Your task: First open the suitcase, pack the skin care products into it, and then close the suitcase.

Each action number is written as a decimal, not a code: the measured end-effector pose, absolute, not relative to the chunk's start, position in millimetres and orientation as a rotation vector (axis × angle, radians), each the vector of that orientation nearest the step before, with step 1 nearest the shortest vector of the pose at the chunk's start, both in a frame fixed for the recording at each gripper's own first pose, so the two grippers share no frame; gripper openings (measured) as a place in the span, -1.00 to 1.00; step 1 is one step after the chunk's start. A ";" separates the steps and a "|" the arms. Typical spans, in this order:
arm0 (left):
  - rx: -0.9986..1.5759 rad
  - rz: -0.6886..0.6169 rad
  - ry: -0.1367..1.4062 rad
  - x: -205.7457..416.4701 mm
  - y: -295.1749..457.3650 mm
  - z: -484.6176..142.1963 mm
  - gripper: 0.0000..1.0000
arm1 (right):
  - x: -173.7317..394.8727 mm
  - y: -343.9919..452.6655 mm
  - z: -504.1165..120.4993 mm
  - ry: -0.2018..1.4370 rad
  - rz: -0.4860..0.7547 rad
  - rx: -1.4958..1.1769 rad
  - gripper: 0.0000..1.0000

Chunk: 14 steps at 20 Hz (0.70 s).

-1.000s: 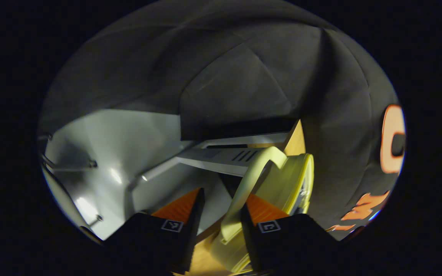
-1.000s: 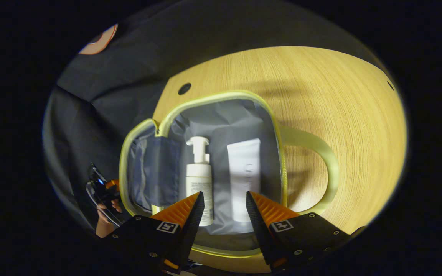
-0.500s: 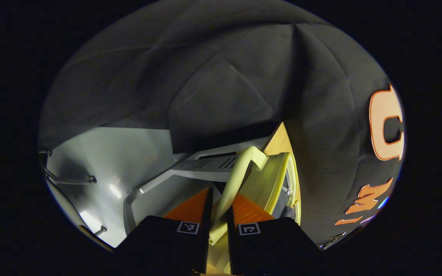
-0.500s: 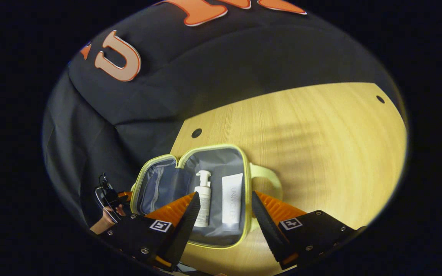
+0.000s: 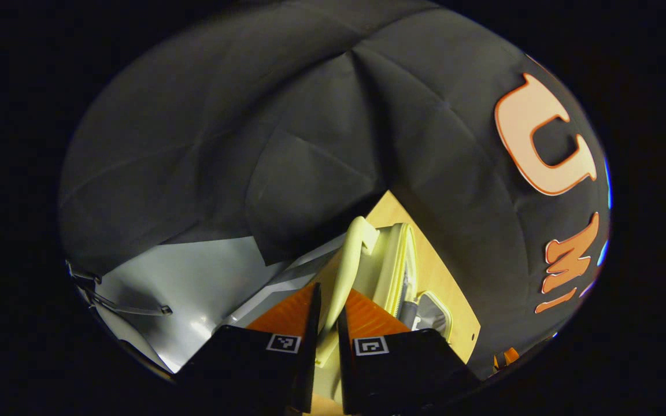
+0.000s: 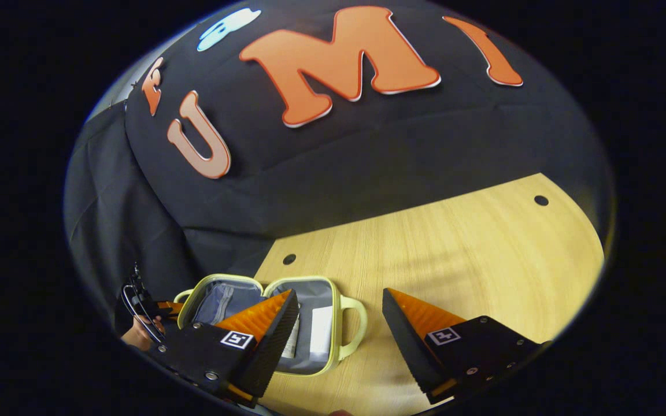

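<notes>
A pale yellow suitcase lies open on the wooden table, its grey lining showing. Inside lie a white tube and a white pump bottle, the bottle partly hidden behind my right finger. My right gripper hangs open above and in front of the case, holding nothing. In the left gripper view my left gripper is shut on the lid's yellow handle, with the lid standing on edge. In the right gripper view the left gripper and a hand sit beside the lid half.
The black cloth wall closes off the table's far side. Two small round holes mark the tabletop, with bare wood to the right of the case. Beyond the table's edge in the left gripper view lies a pale grey surface with a metal bracket.
The left fingers closed onto the lid's handle and tilted upward with it. The right gripper drew back and up from the case, which now looks smaller and lower.
</notes>
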<state>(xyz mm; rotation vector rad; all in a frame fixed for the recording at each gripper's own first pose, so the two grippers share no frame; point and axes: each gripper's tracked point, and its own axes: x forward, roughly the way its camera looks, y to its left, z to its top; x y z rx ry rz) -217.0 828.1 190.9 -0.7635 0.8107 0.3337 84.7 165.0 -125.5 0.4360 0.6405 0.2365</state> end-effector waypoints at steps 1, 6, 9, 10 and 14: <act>-0.748 0.323 0.796 -217.1 822.9 199.0 -0.60 | 83.5 153.9 -117.0 0.621 0.229 0.439 0.87; -0.681 0.249 0.713 -207.0 788.9 250.0 -0.61 | 70.2 108.9 -99.5 0.542 0.201 0.375 0.87; -0.627 0.181 0.686 -192.1 751.6 276.9 -0.61 | 61.8 93.5 -100.7 0.528 0.203 0.360 0.88; -0.612 0.162 0.681 -187.7 741.5 283.9 -0.61 | 60.0 88.4 -100.5 0.529 0.198 0.360 0.89; -0.543 0.072 0.676 -179.4 694.5 307.8 -0.55 | 54.3 64.4 -90.1 0.487 0.180 0.358 0.90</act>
